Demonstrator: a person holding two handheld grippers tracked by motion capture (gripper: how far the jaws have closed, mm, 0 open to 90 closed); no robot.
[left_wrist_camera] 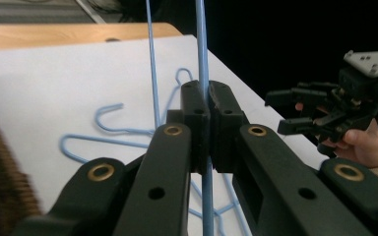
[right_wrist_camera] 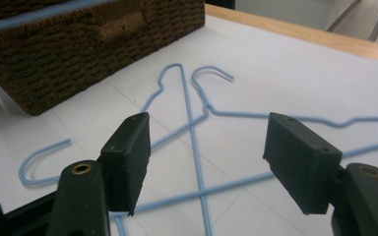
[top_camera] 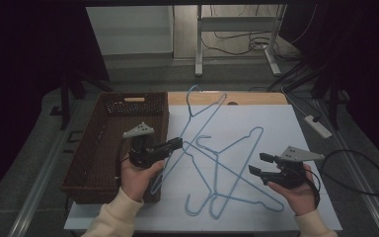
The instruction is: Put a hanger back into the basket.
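One blue wire hanger [top_camera: 197,118] is clamped by a lower corner in the closed jaws of the left gripper [top_camera: 176,144] just beside the wicker basket [top_camera: 94,153], while the right gripper [top_camera: 257,164], jaws spread and empty, is pointed leftward at the crossed hangers [top_camera: 227,173] lying flat on the worktop [top_camera: 276,128], nearer that hand.

this looks like a lab or recording room set up for tests, not a home. a plain white sheet-covered work table [top_camera: 276,128] with a bare wooden edge [top_camera: 256,98] stands on a grey carpeted floor [top_camera: 44,148]. black curtains [top_camera: 24,49] close off both sides. loose black cables [top_camera: 237,42] trail across the floor beyond the table, around the white metal legs of another desk frame [top_camera: 199,44]. a white power strip [top_camera: 318,126] lies on the floor at the right.
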